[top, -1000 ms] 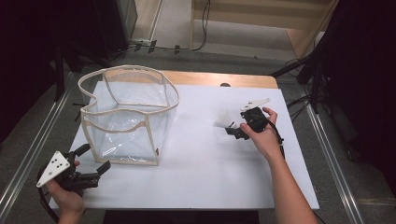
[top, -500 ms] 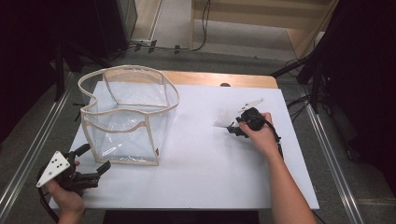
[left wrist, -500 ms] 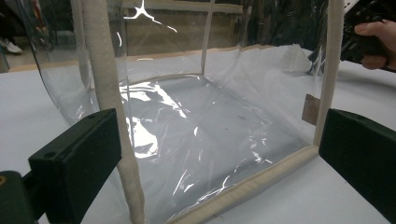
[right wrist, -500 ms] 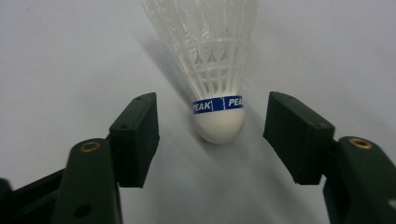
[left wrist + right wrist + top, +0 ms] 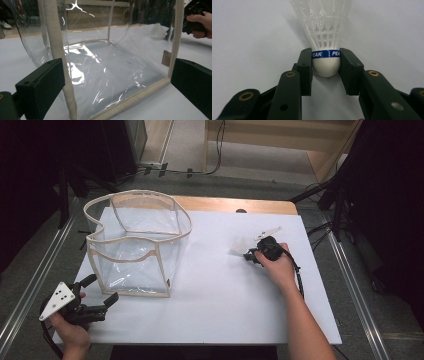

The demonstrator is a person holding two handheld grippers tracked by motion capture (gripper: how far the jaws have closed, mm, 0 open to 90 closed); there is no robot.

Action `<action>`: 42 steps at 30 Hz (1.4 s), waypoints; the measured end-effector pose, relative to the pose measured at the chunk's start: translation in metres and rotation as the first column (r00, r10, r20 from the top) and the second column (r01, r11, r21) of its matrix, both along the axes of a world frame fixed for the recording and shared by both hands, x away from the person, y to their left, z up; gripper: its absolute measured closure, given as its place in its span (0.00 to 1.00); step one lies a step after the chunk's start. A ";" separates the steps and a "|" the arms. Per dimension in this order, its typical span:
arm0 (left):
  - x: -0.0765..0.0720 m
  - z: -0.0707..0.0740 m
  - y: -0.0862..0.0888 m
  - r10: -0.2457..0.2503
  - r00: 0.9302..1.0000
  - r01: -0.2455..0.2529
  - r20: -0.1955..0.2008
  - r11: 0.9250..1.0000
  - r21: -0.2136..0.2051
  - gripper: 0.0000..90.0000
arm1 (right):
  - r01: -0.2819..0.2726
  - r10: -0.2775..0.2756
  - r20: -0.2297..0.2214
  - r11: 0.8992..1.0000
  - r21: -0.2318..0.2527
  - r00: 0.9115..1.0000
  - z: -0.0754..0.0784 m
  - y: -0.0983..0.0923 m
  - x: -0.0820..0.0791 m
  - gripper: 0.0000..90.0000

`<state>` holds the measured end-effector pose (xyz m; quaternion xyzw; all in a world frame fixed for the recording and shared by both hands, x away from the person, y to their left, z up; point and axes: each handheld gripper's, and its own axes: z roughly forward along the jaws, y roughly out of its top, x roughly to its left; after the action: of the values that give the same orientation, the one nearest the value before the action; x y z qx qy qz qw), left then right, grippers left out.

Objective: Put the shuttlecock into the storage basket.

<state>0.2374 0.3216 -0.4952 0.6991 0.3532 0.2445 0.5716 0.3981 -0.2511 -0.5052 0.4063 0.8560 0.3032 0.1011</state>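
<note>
We are seeing little change since before — our right tongs still pinching the white plastic shuttlecock; left tongs staying spread beside the clear cloth-edged bag.

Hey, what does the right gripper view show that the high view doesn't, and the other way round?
The right gripper view alone shows the blue PEAK band on the shuttlecock and the jaws closed on its white cork. The high view alone shows the clear bag, the left hand-held gripper open near it, and both forearms. Both share the shuttlecock, the right hand-held gripper and the white table.
</note>
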 end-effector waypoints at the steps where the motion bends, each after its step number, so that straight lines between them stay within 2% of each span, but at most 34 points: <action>1: 0.000 0.000 0.000 0.000 1.000 0.000 0.000 1.000 0.000 0.00 | 0.004 -0.004 0.002 1.000 0.006 1.000 0.000 0.000 0.000 0.70; 4: 0.000 0.000 0.000 0.000 1.000 0.000 0.000 1.000 0.000 0.00 | 0.018 -0.018 0.000 1.000 0.020 1.000 0.004 -0.001 -0.001 0.70; 15: 0.000 0.000 0.000 0.001 1.000 -0.001 -0.001 1.000 0.002 0.00 | 0.000 -0.001 0.030 0.998 0.061 1.000 0.021 0.004 -0.009 0.70; 22: 0.000 0.000 0.000 0.000 1.000 0.000 -0.001 1.000 0.001 0.00 | -0.025 0.021 0.049 0.997 0.070 0.999 0.029 0.008 -0.012 0.70; 42: 0.000 0.000 0.000 -0.001 1.000 0.001 -0.002 1.000 -0.003 0.00 | -0.049 0.042 0.065 0.992 0.112 0.997 0.046 0.021 -0.015 0.70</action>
<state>0.2373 0.3219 -0.4950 0.6987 0.3537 0.2432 0.5724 0.3828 -0.2304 -0.4592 0.3819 0.8429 0.3662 0.0976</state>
